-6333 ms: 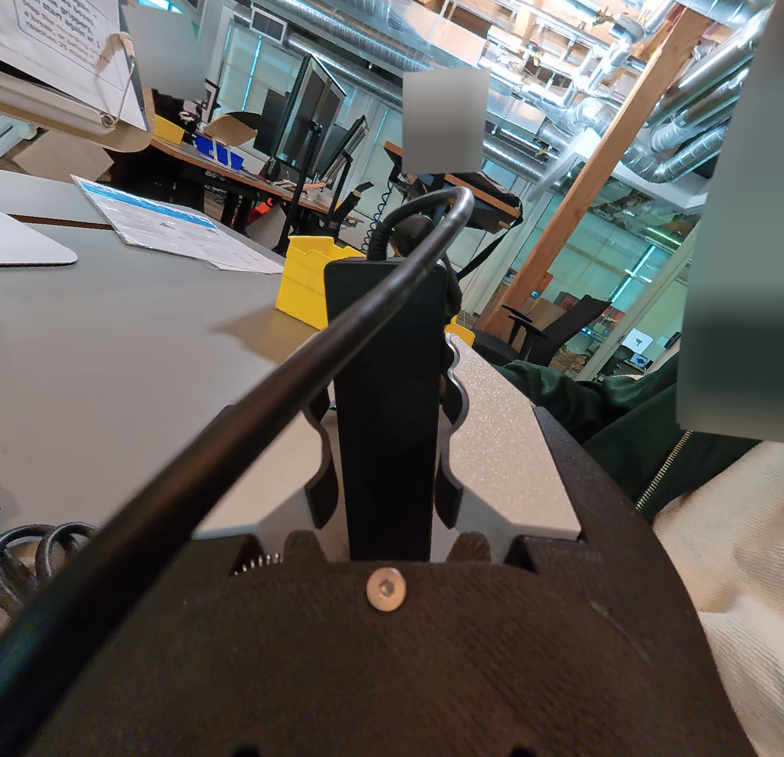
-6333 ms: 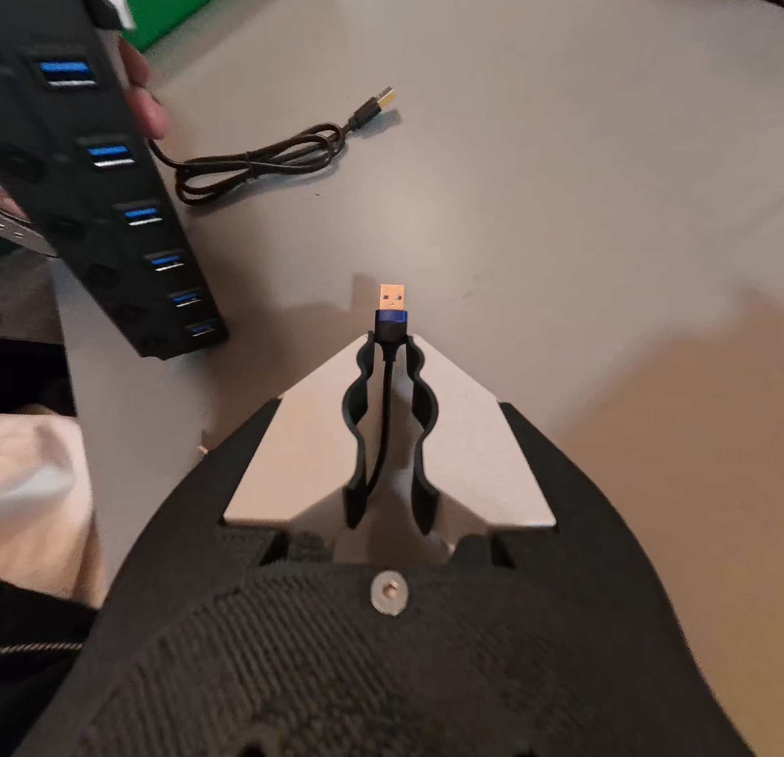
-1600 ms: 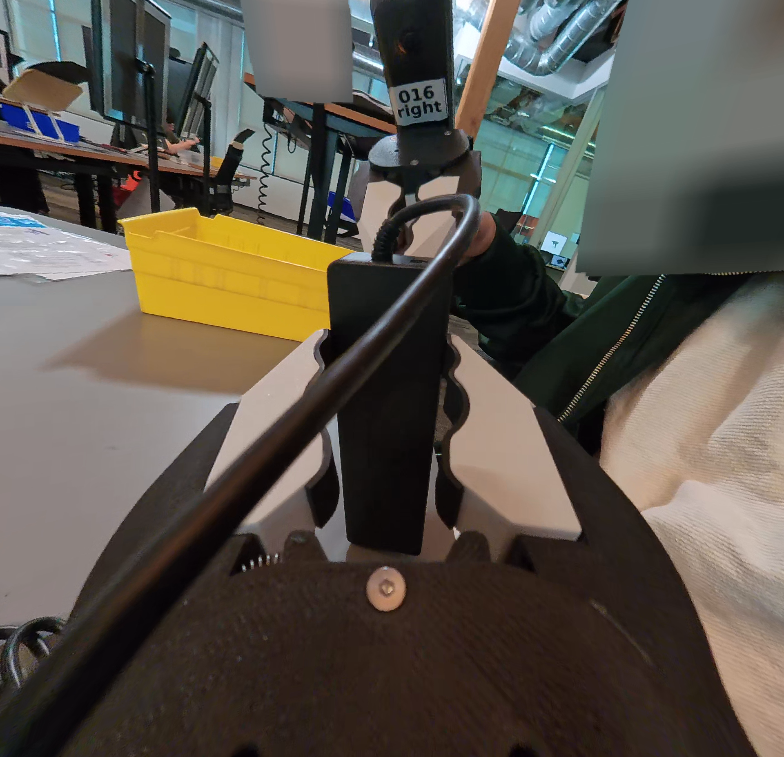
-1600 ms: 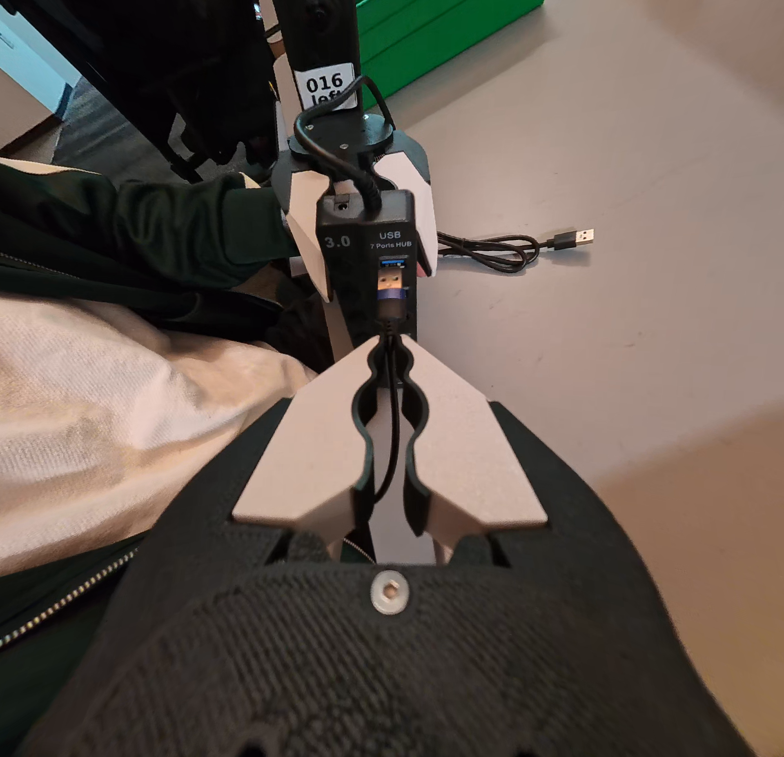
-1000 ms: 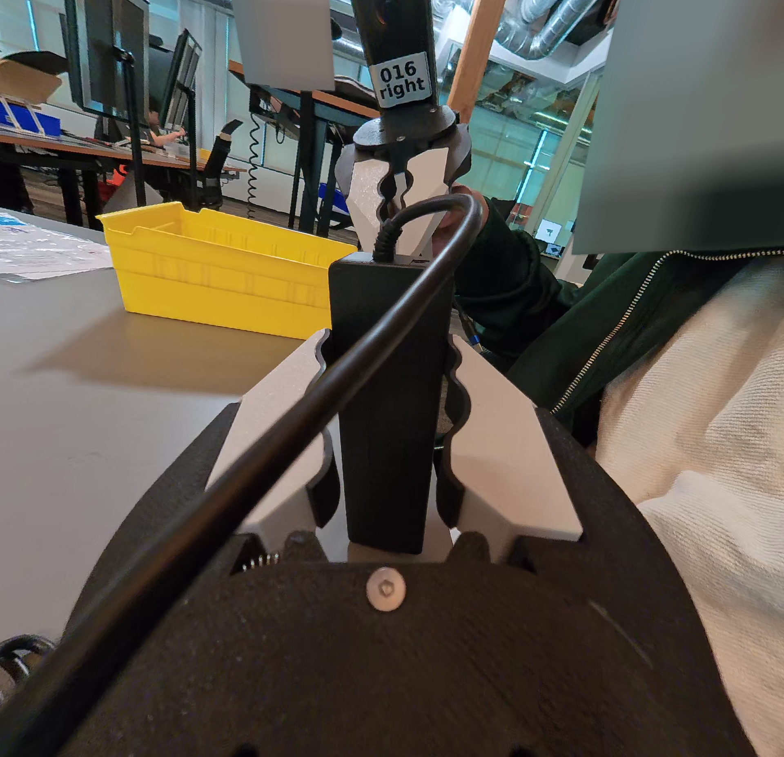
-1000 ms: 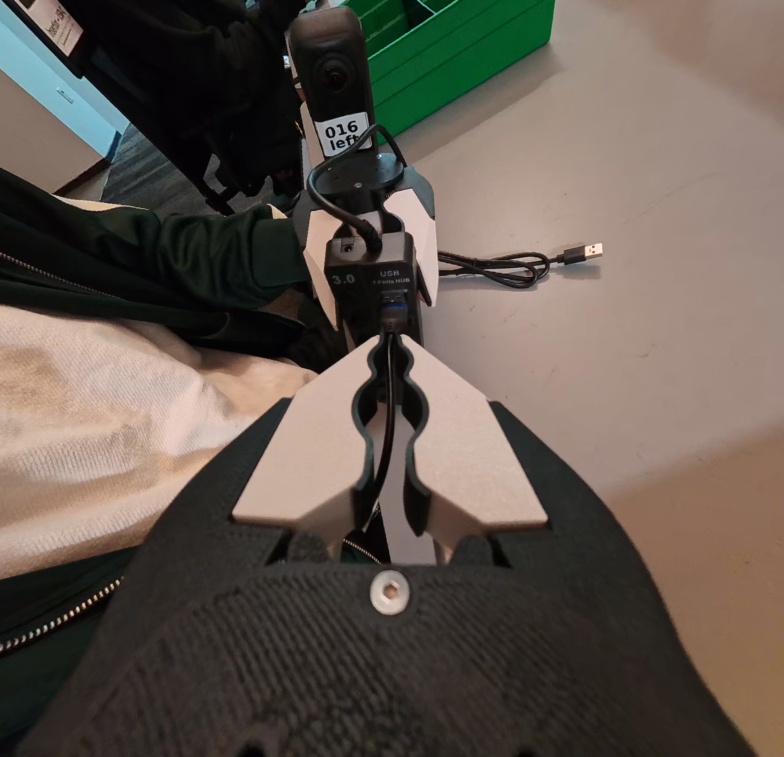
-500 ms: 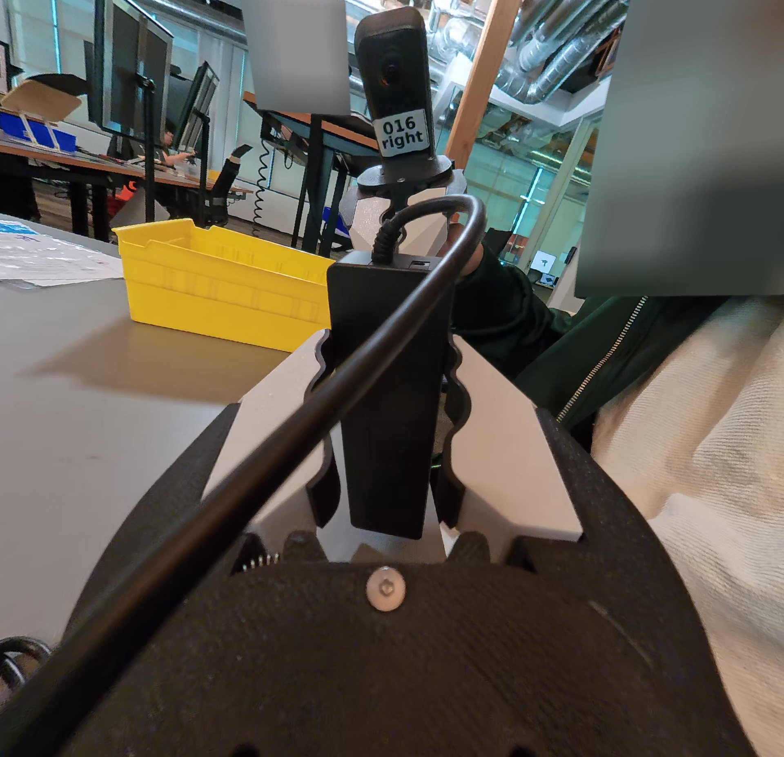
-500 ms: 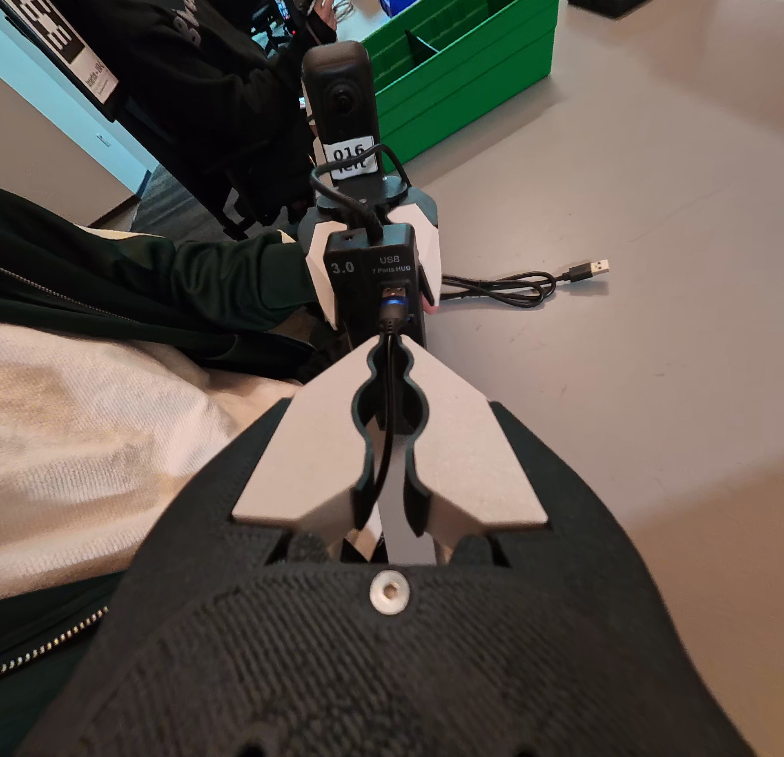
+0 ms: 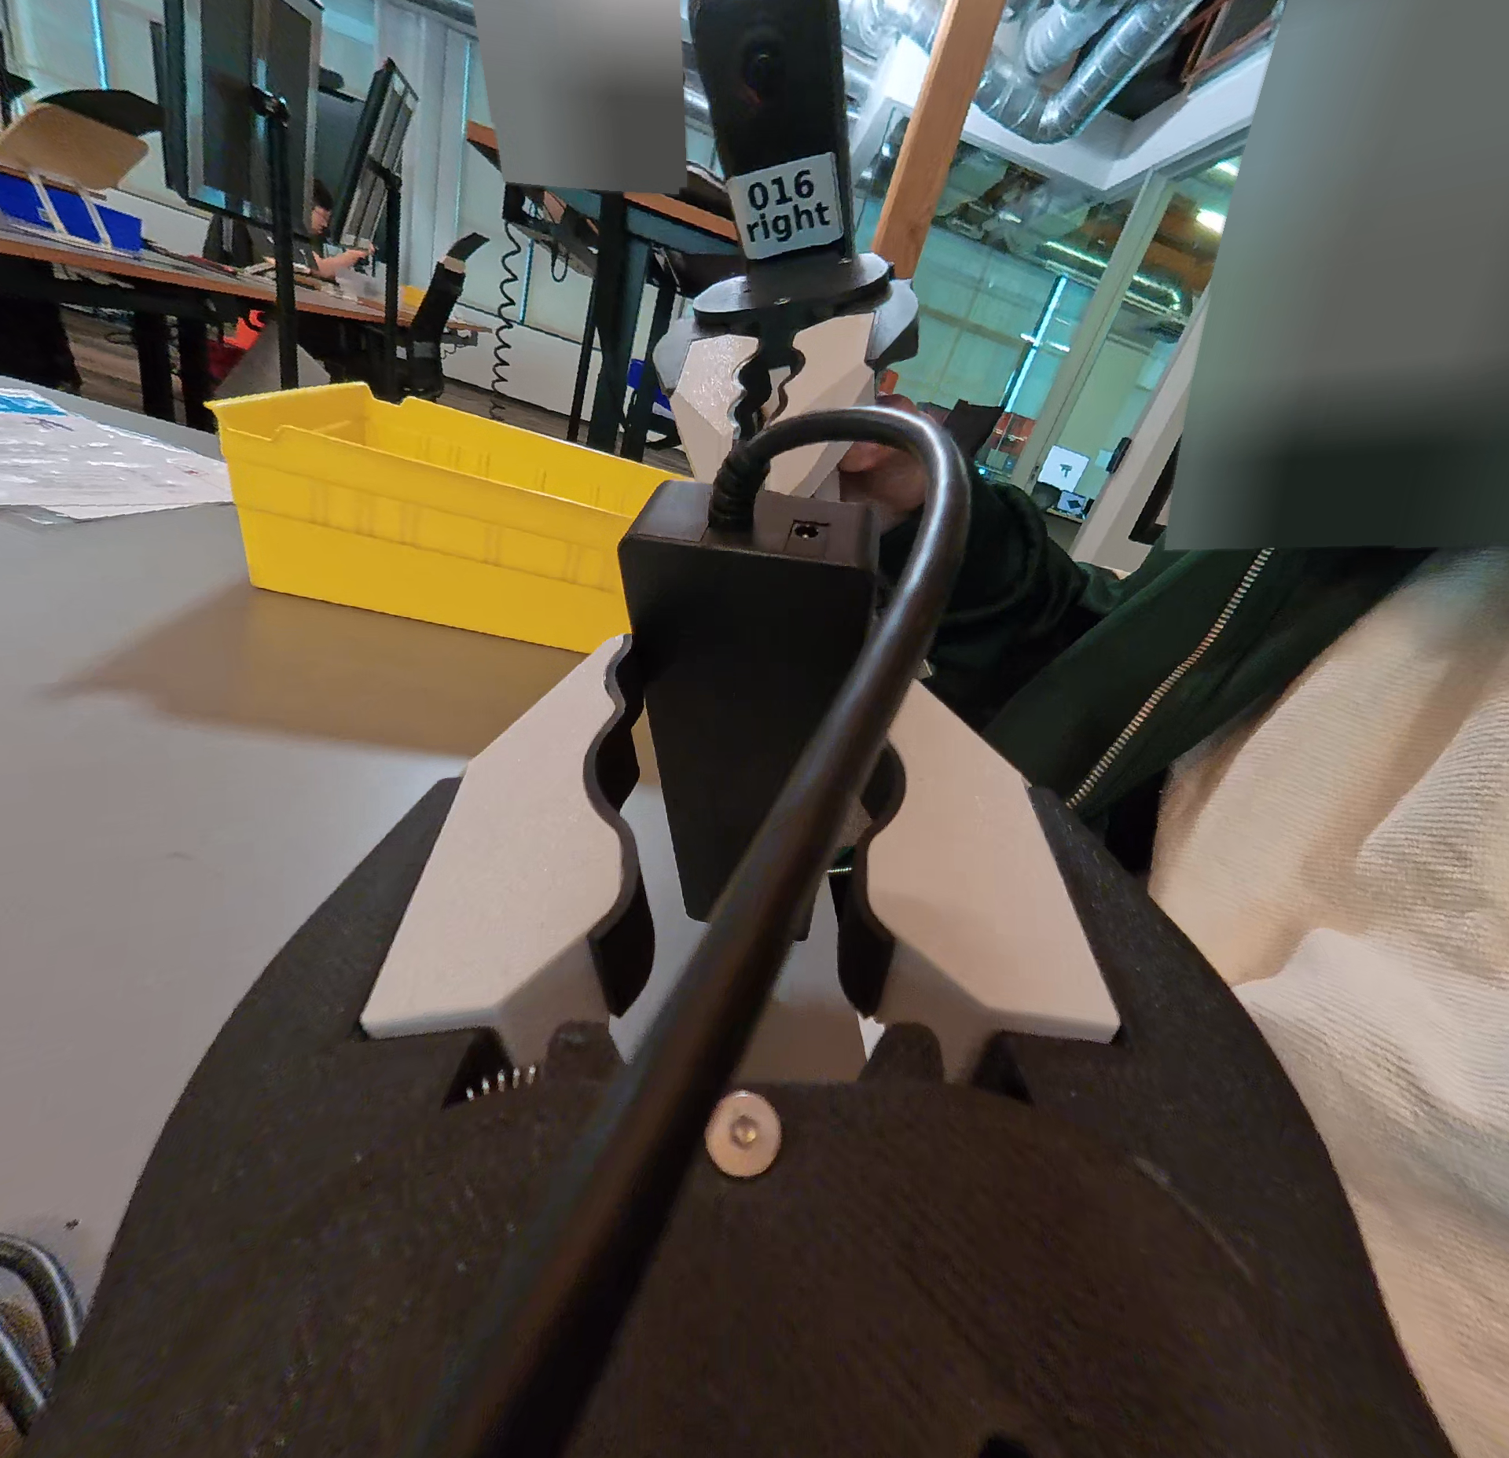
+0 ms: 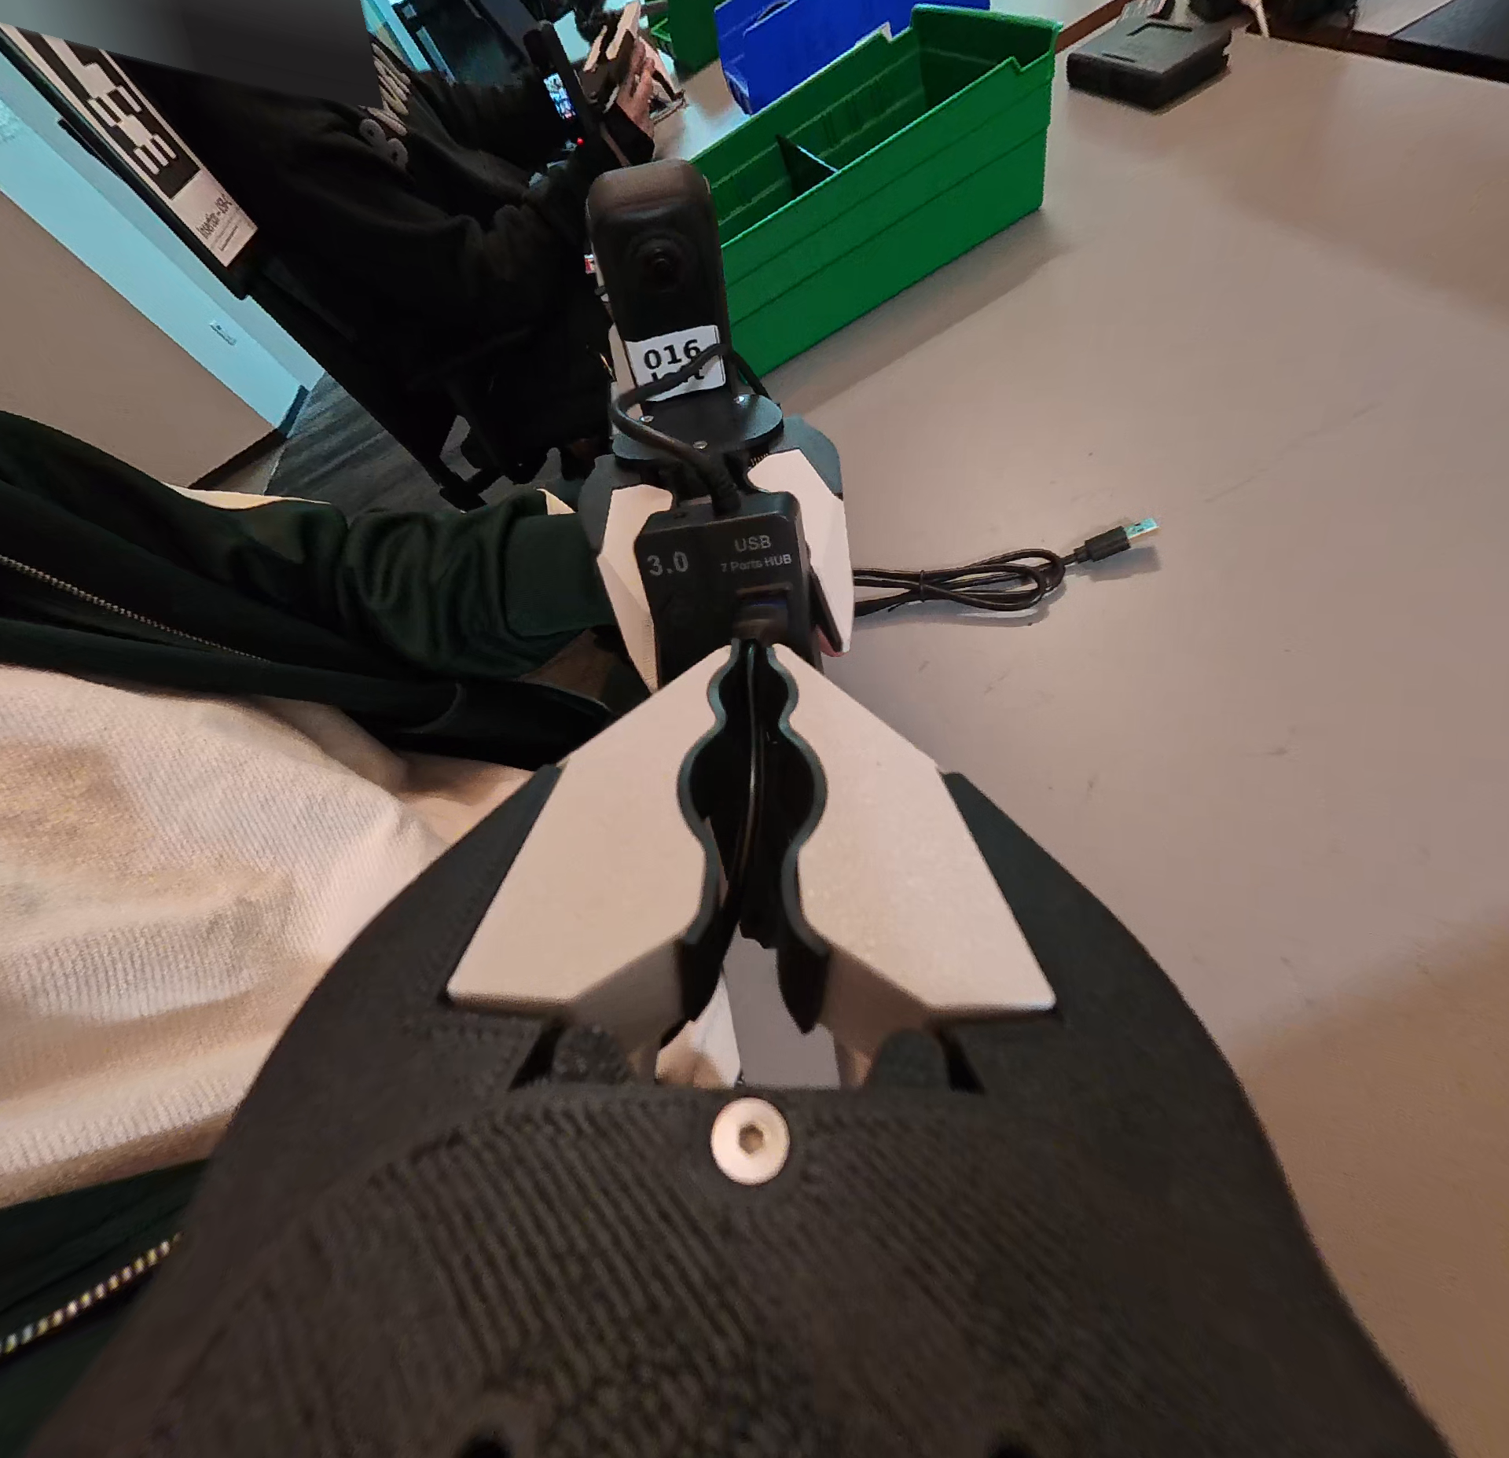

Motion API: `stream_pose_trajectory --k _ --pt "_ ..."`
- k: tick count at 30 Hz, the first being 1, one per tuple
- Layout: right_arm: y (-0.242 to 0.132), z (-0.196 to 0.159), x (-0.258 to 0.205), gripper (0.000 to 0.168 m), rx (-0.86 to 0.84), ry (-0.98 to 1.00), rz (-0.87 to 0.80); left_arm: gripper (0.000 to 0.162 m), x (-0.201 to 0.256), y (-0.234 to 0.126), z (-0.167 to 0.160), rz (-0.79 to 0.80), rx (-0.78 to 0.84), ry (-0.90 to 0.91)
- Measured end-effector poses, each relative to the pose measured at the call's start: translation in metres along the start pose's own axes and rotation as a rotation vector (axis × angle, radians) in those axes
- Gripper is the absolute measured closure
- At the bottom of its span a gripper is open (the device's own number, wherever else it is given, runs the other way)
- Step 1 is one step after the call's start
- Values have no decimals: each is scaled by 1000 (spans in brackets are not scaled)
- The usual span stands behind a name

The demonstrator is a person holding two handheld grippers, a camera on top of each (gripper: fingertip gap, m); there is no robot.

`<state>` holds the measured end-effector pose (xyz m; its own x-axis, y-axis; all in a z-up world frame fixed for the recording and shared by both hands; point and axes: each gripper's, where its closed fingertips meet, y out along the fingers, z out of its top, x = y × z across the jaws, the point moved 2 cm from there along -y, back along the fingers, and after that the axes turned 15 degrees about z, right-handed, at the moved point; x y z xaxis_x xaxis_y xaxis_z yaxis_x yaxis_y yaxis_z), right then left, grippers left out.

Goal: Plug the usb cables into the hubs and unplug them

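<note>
1. Black seven-port USB hub (image 10: pixel 723 578) pinched upright in the left gripper (image 9: pixel 751 774), above the table (image 10: pixel 1225 602).
2. Right gripper (image 10: pixel 750 684) clamps the USB plug (image 10: pixel 759 614) at the top port; tilting it could jam the connector.
3. The hub could slip between the jaws.

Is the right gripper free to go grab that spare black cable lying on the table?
Probably not yet: the right gripper is shut on a cable plug seated in the hub. The spare cable lies unobstructed.

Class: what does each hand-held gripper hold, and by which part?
Left hand-held gripper: black USB hub, by its sides. Right hand-held gripper: thin USB cable, just behind its plug.
</note>
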<state>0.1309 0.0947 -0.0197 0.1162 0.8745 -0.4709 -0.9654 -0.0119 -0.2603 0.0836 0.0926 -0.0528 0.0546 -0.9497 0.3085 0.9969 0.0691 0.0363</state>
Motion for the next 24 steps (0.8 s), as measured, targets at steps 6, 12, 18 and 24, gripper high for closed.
stream_pose_trajectory --k 6,12,18,24 --pt "2 0 1 166 8 -1 -7 113 -1 0 -1 4 -6 -8" --pt "1 -2 2 166 -9 -7 -29 113 -2 1 -3 15 -16 -6" --pt "1 -2 5 166 -7 -11 -42 112 -4 2 -4 27 -22 -5" --pt "2 -2 6 166 3 -7 -47 112 -5 2 -4 37 -25 -5"
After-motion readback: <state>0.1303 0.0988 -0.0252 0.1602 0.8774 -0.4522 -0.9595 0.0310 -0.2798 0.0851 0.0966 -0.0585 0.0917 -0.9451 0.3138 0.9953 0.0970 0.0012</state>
